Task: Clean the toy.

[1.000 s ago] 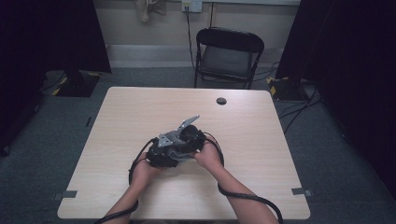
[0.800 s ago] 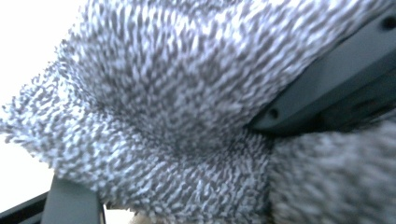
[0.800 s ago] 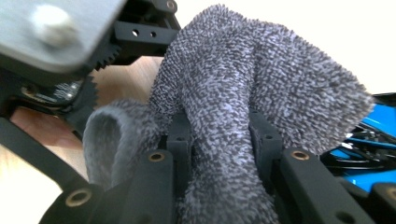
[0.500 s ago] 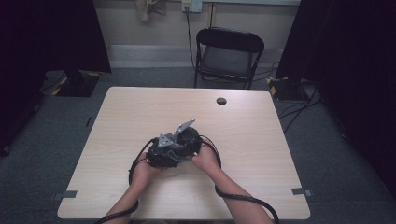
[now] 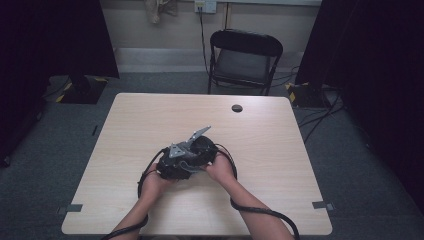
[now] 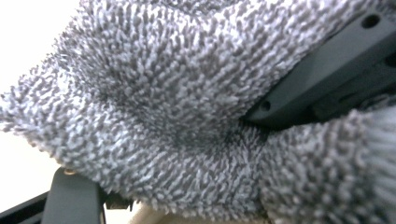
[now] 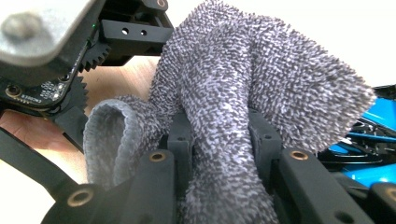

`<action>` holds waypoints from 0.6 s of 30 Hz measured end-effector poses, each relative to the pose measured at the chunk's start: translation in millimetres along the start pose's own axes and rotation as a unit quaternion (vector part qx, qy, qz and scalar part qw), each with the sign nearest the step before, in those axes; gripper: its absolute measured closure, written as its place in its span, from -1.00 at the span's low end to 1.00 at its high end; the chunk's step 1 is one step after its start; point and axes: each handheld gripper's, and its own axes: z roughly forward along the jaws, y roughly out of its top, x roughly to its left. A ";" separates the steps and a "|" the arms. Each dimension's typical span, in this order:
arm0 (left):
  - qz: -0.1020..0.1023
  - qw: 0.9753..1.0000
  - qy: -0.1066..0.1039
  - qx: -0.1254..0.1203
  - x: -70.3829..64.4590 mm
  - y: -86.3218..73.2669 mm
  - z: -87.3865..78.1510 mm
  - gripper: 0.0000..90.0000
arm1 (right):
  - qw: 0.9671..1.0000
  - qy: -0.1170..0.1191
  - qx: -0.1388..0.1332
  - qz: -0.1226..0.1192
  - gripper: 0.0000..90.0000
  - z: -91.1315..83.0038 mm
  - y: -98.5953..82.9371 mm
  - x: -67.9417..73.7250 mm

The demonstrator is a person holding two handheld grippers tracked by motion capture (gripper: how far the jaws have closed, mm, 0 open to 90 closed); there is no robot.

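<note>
A light wood counter (image 5: 150, 125) stood on a grey carpet floor (image 5: 360, 165). Two bare forearms came in from the bottom edge, and the hands met near the middle of the counter, close to the front. The left hand (image 5: 152, 181) and the right hand (image 5: 220, 169) held two black grippers pressed close together in one dark bunch. The left gripper (image 5: 172, 167) and the right gripper (image 5: 202, 150) were hard to tell apart, and how the jaws stood could not be seen. A grey plate (image 5: 187, 142) stuck up from the bunch. Black cables (image 5: 260, 212) curled back over the counter. A small black round thing (image 5: 237, 108) lay near the far edge. A black folding chair (image 5: 243, 56) stood behind the counter, by the wall.
</note>
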 end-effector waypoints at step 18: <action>-0.001 1.000 0.000 0.000 -0.1 0.0 0.1 -0.43 | 1.000 -0.023 0.003 0.014 0.51 -5.7 5.7 -12.8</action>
